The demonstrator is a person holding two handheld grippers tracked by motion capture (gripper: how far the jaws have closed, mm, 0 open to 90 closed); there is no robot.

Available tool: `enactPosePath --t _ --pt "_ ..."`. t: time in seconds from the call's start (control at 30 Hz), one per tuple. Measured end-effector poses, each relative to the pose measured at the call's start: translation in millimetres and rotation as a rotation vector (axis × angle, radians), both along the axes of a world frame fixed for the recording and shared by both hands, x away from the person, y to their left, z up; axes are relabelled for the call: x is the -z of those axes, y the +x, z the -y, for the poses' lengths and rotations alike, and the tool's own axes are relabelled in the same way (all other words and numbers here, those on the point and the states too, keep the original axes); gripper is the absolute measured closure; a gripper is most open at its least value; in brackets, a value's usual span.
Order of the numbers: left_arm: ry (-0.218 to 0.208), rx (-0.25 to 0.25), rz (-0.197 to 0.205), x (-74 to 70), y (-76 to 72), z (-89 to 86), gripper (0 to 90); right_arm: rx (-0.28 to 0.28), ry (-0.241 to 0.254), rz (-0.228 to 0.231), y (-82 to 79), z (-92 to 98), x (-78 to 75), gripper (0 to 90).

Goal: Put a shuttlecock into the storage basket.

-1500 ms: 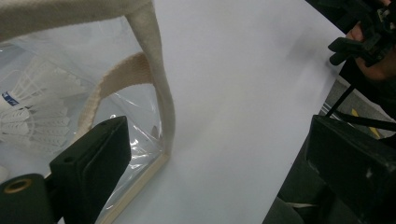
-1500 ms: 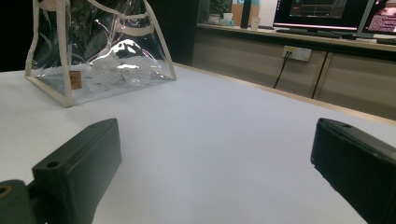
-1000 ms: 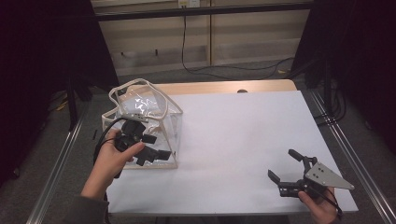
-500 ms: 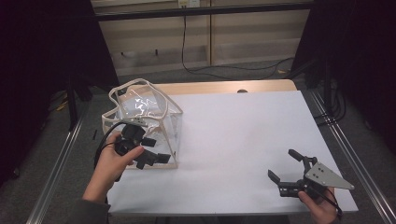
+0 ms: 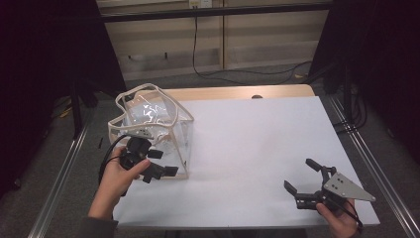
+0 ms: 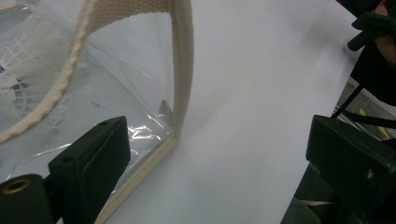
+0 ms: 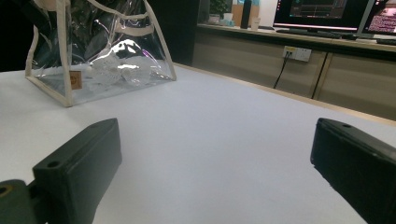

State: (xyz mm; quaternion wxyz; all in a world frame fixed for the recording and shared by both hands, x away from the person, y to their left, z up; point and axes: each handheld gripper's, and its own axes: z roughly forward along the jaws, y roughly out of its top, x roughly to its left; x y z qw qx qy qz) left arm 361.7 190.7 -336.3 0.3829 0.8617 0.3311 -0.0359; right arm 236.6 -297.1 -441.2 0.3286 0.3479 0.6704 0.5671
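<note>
clear plastic bag (image 5: 153,126) with cream trim stands at table's (image 5: 257,148) left side, white items inside. left gripper (image 5: 161,171) has slid along bag's near bottom edge toward front corner since a second ago, jaws wide, gripping nothing; likely lining up on corner seam. right gripper (image 5: 302,181) unmoved near right front, jaws wide, empty.

obstacle: clear bag (image 5: 153,124), table's left | free: white tabletop (image 5: 257,144) centre, right

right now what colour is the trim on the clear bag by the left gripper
Cream or beige webbing trim edges the clear bag; the left gripper view shows it best.
</note>
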Motion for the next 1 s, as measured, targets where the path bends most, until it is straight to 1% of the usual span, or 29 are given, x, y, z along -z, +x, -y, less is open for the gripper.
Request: enactPosePath --t 0.03,0.07,0.17,0.4,0.57,0.73,0.97,1.0 --pt "0.002 0.004 0.001 0.9 -0.1 -0.7 6.6 0.0 0.001 -0.001 0.0 -0.1 0.0 1.9" --pt "-0.007 -0.002 0.001 2.1 -0.5 -1.1 6.6 -0.001 0.0 0.0 0.0 -0.1 0.0 1.9" --pt "-0.01 -0.002 0.0 5.3 -1.1 -2.1 6.6 0.0 0.0 0.001 -0.1 -0.2 -0.1 1.9" --pt "-0.015 -0.009 -0.008 13.7 -1.5 -4.2 6.6 0.001 -0.002 0.001 -0.2 -0.3 -0.1 1.9" --pt "-0.011 -0.003 -0.018 20.2 -2.0 -5.0 6.6 -0.002 -0.002 -0.003 -0.2 -0.1 -0.1 1.9" --pt "-0.016 -0.009 -0.018 25.2 -2.5 -7.2 6.5 -0.002 -0.001 -0.003 -0.1 -0.3 0.1 1.9" --pt "-0.009 -0.016 -0.015 30.2 -3.3 -8.7 6.5 -0.003 -0.006 0.0 0.0 -0.5 0.1 1.9" --pt "-0.012 -0.024 -0.013 31.3 -3.8 -9.1 6.6 -0.003 -0.007 0.0 0.1 -0.5 0.2 1.9"
